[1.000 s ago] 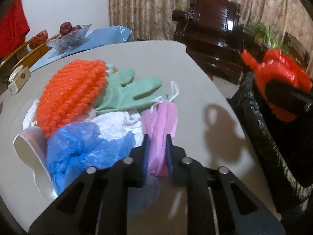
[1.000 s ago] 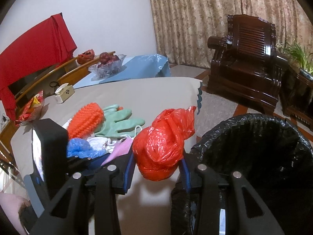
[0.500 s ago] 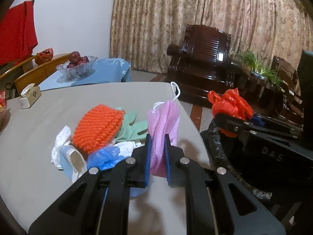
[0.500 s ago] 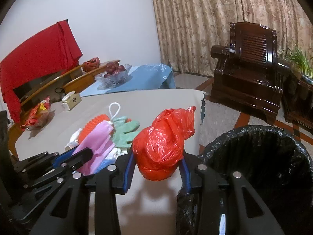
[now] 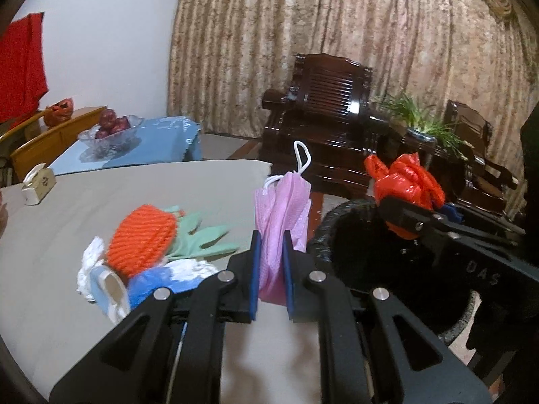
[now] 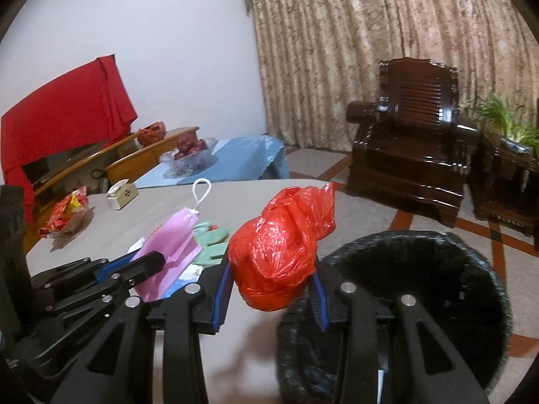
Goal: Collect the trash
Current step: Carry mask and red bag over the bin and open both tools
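**Two held items nearing the trash bin**

Left wrist view: the left gripper [image 5: 271, 269] has its fingers clamped on a pink face mask [image 5: 282, 217]. The black-lined bin [image 5: 340, 235] sits just right of the fingers; the remaining litter [image 5: 145, 245] lies on the desk [image 5: 134, 188] to their left.

Right wrist view: the right gripper [image 6: 271, 289] has its fingers clamped on a crumpled red bag [image 6: 281, 247], the bin's mouth just right. Releasing only once squarely over the opening looks wisest.

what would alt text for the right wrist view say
The right gripper holds a crumpled red plastic bag in its jaws beside a black-lined trash bin. To its left, the left gripper holds a pink face mask above the grey table.
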`<state>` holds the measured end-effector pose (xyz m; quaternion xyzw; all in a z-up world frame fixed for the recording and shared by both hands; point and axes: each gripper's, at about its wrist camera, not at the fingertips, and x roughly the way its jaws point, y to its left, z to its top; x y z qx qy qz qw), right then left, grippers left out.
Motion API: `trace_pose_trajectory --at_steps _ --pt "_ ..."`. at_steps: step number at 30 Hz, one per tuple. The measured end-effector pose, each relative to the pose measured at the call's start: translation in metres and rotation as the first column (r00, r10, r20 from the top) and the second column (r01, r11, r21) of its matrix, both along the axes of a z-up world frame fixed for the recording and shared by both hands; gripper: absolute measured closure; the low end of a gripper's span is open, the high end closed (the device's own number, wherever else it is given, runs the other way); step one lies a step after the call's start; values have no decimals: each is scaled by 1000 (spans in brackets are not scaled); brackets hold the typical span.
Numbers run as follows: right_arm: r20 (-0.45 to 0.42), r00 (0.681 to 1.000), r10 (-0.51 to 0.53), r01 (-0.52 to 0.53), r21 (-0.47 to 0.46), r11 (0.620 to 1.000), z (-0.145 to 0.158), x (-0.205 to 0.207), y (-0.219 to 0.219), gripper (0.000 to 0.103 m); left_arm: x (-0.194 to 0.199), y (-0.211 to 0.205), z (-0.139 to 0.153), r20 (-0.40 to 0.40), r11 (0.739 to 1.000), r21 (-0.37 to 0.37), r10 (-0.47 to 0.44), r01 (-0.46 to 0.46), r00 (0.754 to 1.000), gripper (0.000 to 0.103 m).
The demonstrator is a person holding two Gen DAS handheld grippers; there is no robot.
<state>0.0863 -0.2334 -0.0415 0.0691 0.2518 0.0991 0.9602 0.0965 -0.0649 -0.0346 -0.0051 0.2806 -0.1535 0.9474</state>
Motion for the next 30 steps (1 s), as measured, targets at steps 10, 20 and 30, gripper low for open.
trace_pose_trajectory --at_steps 10,20,30 --pt "-25 990 -141 140 -20 990 -8 -20 -58 63 10 -49 -7 -15 994 -4 -105 105 994 92" --pt "-73 969 -235 232 -47 972 -29 -27 -100 63 21 -105 -34 -56 975 -4 -224 224 973 92" --pt "-147 947 -286 280 -62 958 -59 -26 -127 62 35 -140 -61 -113 960 22 -276 280 954 90"
